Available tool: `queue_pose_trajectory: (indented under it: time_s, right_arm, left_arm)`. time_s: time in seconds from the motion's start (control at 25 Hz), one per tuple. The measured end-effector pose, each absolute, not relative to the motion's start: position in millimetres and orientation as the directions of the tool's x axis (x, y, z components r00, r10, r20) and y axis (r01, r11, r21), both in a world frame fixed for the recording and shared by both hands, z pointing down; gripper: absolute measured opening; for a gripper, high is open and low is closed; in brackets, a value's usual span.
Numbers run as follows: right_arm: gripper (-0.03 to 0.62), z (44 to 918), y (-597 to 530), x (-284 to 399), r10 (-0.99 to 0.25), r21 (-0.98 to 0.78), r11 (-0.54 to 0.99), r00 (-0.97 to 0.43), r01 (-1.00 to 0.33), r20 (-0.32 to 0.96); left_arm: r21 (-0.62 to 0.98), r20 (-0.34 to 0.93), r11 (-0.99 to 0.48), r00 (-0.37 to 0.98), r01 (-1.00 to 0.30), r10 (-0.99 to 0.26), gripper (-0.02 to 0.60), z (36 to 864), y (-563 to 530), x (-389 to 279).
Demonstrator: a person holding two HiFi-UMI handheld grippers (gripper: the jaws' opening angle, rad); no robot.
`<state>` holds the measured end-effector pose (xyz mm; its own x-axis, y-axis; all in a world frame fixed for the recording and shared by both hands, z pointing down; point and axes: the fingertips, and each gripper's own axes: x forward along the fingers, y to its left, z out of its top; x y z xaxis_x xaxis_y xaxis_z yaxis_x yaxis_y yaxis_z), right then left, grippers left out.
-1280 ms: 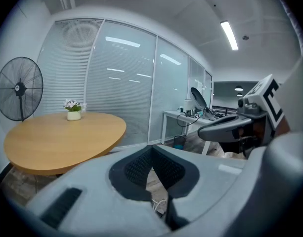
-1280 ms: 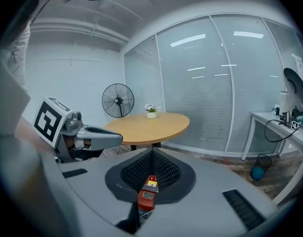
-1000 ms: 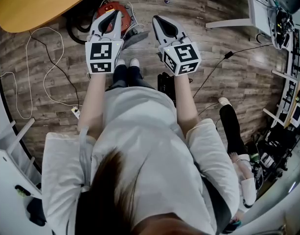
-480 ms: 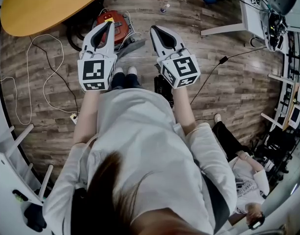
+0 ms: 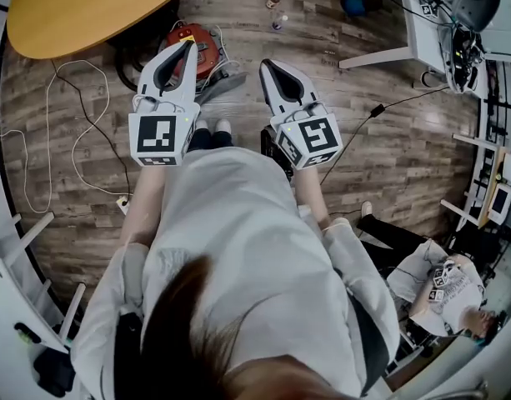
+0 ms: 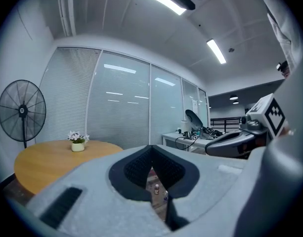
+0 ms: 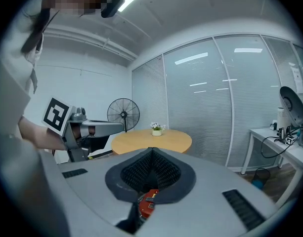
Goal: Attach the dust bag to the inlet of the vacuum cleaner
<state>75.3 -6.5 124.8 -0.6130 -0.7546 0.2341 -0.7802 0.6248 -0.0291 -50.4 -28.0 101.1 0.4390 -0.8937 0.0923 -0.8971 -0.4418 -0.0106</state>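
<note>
The red vacuum cleaner (image 5: 197,43) stands on the wooden floor, partly hidden behind my left gripper (image 5: 189,47). A grey part (image 5: 224,75) lies against its right side; I cannot make out a dust bag. Both grippers are held level, high above the floor, side by side. The left gripper (image 6: 152,147) is shut and empty. My right gripper (image 5: 264,63) is also shut and empty (image 7: 152,151), and a bit of the red vacuum cleaner (image 7: 148,202) shows under its closed tips.
A round wooden table (image 5: 88,5) stands at the upper left, with a flower pot (image 6: 77,143) on it and a standing fan (image 6: 21,110) beside it. White cables (image 5: 80,115) trail over the floor. Two small bottles (image 5: 277,22) stand beyond the vacuum. A desk (image 5: 430,23) is at the right, and a person (image 5: 438,282) sits at the lower right.
Both grippers have risen with the person's arms and stayed shut. The vacuum cleaner now looks smaller and farther below them.
</note>
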Motion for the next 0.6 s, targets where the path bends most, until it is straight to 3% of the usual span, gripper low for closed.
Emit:
queue_pose_trajectory:
  time_s: [0.6]
  right_arm:
    - [0.002, 123.2, 22.8, 85.8, -0.776, -0.017, 0.604, -0.593, -0.797, 0.217]
  left_arm:
    - [-0.032, 0.067, -0.433, 0.431, -0.901, -0.900, 0.017, 100.2, 11.9, -50.3]
